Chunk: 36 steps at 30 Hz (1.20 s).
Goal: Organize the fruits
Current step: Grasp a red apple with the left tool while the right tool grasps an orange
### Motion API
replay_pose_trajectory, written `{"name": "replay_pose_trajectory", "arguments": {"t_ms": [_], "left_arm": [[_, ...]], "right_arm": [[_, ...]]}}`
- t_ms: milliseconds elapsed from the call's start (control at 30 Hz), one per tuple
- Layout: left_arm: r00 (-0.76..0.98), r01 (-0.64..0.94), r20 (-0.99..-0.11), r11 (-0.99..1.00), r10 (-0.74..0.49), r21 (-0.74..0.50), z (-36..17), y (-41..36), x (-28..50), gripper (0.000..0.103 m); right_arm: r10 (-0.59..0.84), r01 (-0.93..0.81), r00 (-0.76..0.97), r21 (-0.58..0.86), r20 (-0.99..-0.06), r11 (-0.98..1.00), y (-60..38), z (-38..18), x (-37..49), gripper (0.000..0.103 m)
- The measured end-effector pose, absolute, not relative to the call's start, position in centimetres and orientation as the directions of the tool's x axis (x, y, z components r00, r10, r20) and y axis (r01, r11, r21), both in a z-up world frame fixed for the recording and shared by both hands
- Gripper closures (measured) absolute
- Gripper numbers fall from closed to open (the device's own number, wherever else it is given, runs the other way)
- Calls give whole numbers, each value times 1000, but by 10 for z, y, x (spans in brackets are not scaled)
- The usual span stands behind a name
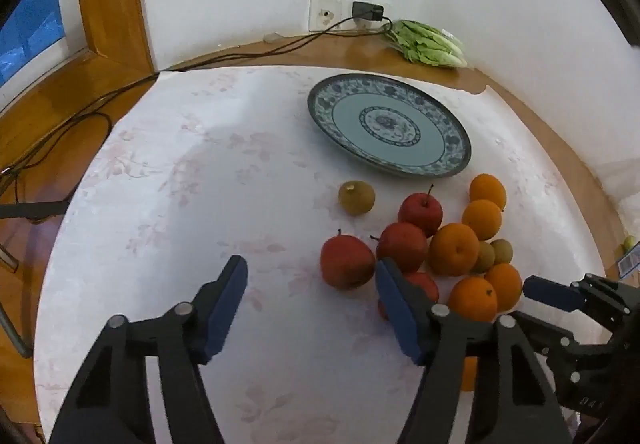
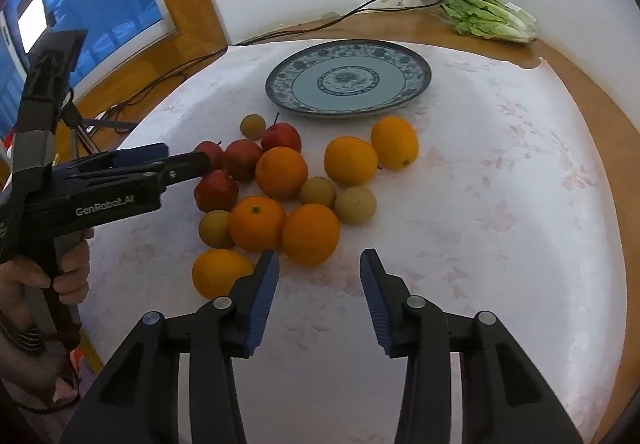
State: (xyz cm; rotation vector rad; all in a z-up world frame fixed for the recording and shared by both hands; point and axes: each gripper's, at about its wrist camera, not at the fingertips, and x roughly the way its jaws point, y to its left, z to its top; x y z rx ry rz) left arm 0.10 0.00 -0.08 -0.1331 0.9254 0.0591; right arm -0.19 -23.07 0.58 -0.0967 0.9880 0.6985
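The left hand-held gripper (image 1: 310, 302) hangs low over the worktop (image 1: 168, 171), pointing toward its far edge, its two blue-padded fingers (image 1: 226, 304) spread wide with nothing between them. In the right wrist view it shows side-on at the worktop's left edge, and the person's left hand (image 2: 60, 276) wraps the grip beneath its body, fingers curled round the handle. The right hand-held gripper (image 2: 319, 294) sits over the near part of the worktop, also aimed toward the far edge, its fingers (image 2: 262, 298) parted and empty. Its fingertip reaches in from the right of the left wrist view.
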Motion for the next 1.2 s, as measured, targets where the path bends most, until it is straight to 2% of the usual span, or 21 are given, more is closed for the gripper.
{"name": "replay_pose_trajectory", "arguments": {"t_ms": [133, 500, 633, 867, 967, 1200], "left_arm": [[594, -87, -801, 984, -76, -158, 0, 2, 4, 54], [590, -92, -802, 979, -93, -182, -4, -4, 6, 56], [591, -77, -799, 977, -114, -197, -5, -2, 3, 64], [570, -82, -808, 968, -149, -237, -6, -3, 14, 64], [562, -76, -811, 966, -164, -249, -7, -2, 15, 69], [589, -66, -793, 970, -153, -236, -7, -4, 14, 69]], "right_arm": [[497, -582, 351, 231, -794, 780, -228, 5, -1, 61], [502, -588, 349, 233, -791, 775, -223, 4, 3, 62], [510, -593, 349, 237, -786, 770, -222, 4, 3, 62], [526, -600, 335, 253, -782, 759, -220, 4, 4, 62], [530, -600, 333, 258, -780, 757, -220, 4, 3, 62], [531, -607, 333, 253, -779, 753, -218, 4, 4, 62]]}}
